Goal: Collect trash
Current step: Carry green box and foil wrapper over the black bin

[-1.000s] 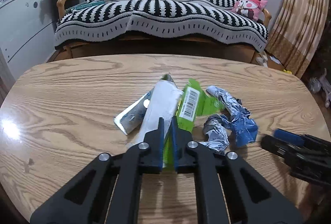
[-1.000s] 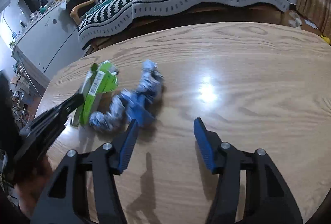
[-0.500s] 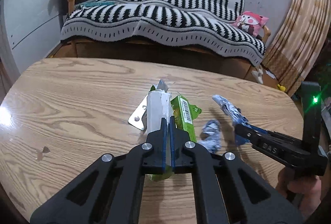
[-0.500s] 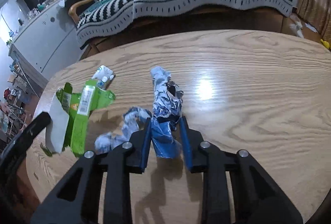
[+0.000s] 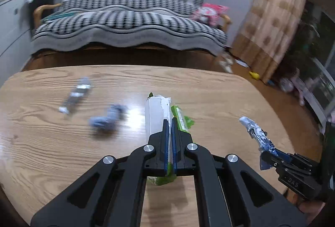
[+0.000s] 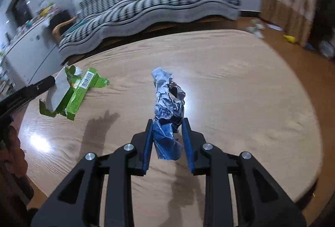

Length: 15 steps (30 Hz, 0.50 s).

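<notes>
Gripping green carton point(image 5: 180, 120), left claw point(image 5: 169, 122) closed.

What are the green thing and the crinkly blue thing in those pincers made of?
Green box: looks like thin printed cardboard, glossy green outside, plain whitish inside, with torn edges and a barcode. Blue wrapper: probably metallised foil or plastic film, blue outside, shiny silver inside, holding sharp crumples.

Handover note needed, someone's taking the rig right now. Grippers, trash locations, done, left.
Left gripper: shut on the green carton, lifted off the table.
Right gripper: shut on the blue foil wrapper, also lifted.
On the table: crumpled foil wad and a flat silver wrapper, both blurred.
Done: two pieces picked up.
Left: bin both (no bin in view), then collect the remaining two.
</notes>
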Motion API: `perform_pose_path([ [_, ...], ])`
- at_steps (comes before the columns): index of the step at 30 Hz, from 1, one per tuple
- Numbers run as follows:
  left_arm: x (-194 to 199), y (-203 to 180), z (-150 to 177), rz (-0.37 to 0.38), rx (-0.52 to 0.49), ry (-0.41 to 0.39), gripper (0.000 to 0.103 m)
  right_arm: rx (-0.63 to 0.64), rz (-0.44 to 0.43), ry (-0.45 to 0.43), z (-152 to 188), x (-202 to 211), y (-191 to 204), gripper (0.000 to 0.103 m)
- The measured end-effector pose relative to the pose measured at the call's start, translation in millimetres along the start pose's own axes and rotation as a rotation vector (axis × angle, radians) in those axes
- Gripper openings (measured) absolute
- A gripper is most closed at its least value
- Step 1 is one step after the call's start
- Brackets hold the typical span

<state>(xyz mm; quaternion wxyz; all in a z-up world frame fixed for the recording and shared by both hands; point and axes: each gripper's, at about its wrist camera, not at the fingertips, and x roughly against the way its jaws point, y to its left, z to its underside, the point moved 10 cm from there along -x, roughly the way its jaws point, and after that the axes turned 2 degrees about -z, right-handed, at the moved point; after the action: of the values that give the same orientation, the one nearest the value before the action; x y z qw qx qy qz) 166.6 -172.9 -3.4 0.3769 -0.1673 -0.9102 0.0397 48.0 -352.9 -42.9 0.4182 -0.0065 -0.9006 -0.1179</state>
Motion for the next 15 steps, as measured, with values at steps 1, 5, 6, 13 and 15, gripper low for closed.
perform_pose_path([
  [1, -1, -19, 5, 0.019, -0.018, 0.005, 0.002, -0.020, 0.023, -0.010, 7, 11, -21, 0.027],
  [5, -6, -117, 29, 0.111, -0.111, 0.031, 0.002, -0.121, 0.119, -0.052, 39, 51, -109, 0.027],
  [6, -8, -141, 37, 0.134, -0.135, 0.041, 0.002, -0.148, 0.156, -0.061, 49, 62, -136, 0.027],
  [13, -14, -293, 93, 0.279, -0.293, 0.084, 0.002, -0.329, 0.276, -0.084, 111, 115, -276, 0.027],
  [15, -16, -325, 110, 0.312, -0.330, 0.095, 0.002, -0.376, 0.303, -0.077, 131, 126, -312, 0.027],
])
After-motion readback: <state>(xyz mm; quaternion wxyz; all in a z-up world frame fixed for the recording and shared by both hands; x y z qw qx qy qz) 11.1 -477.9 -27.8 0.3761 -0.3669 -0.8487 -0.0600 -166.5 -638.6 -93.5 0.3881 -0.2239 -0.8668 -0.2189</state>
